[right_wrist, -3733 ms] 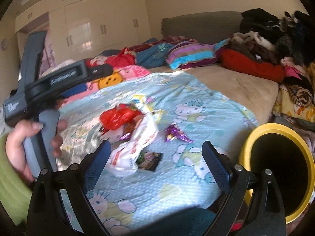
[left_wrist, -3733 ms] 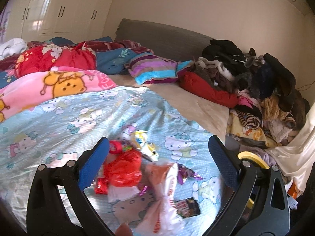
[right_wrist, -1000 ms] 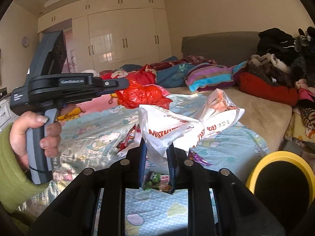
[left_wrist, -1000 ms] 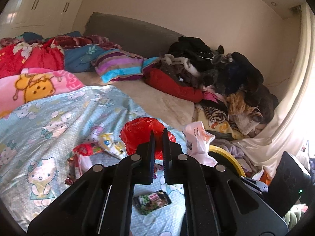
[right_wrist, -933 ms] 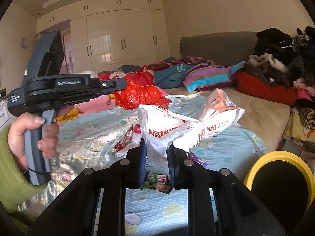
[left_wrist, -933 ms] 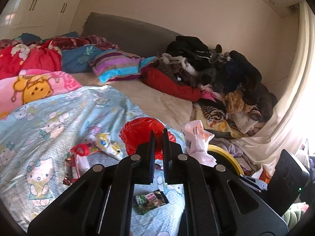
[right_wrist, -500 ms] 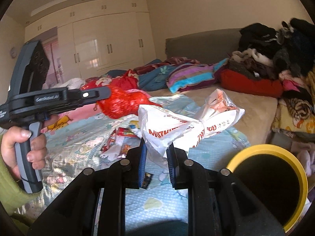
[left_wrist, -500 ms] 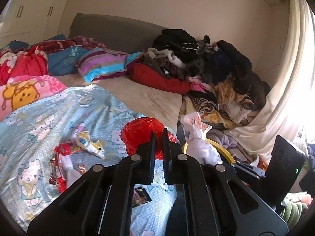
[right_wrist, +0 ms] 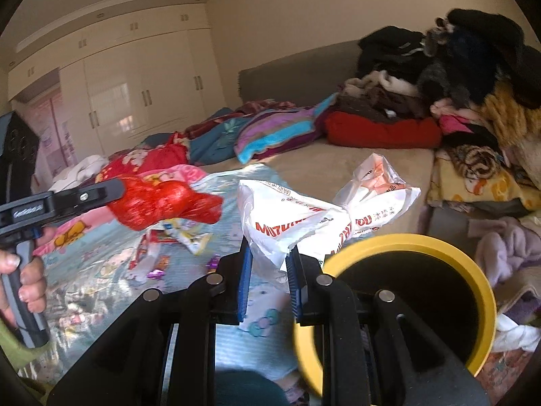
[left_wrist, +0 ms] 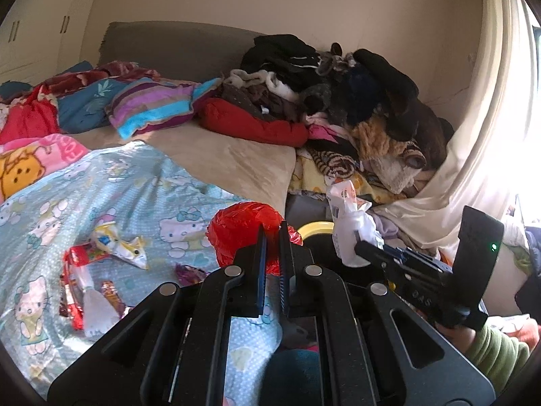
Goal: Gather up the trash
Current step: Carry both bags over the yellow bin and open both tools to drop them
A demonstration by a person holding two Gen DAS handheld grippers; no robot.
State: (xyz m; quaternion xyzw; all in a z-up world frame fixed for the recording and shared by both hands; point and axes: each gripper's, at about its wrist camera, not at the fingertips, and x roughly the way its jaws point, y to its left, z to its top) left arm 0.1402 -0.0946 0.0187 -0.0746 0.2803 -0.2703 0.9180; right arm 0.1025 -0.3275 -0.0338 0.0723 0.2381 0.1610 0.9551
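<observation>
Two grips: left gripper (left_wrist: 272, 237) pinches a crumpled red plastic bag (left_wrist: 241, 228); right gripper (right_wrist: 268, 260) clamps a white printed plastic bag (right_wrist: 304, 216), with the yellow-rimmed black bin (right_wrist: 439, 247) at four o'clock.

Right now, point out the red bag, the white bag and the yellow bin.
red bag (left_wrist: 241, 225), left wrist view: crumpled top above the fingers.
white bag (right_wrist: 304, 218), right wrist view: printed middle fold.
yellow bin (right_wrist: 487, 291), right wrist view: right side of rim.

red plastic bag (left_wrist: 243, 226) | white bag (right_wrist: 324, 216), red lettering | bin (right_wrist: 480, 287) right of white bag: yellow rim, black inside | bedsheet (left_wrist: 142, 189) left of bin: pale blue, cartoon-cat print | pillow (left_wrist: 152, 108): purple, blue stripes
</observation>
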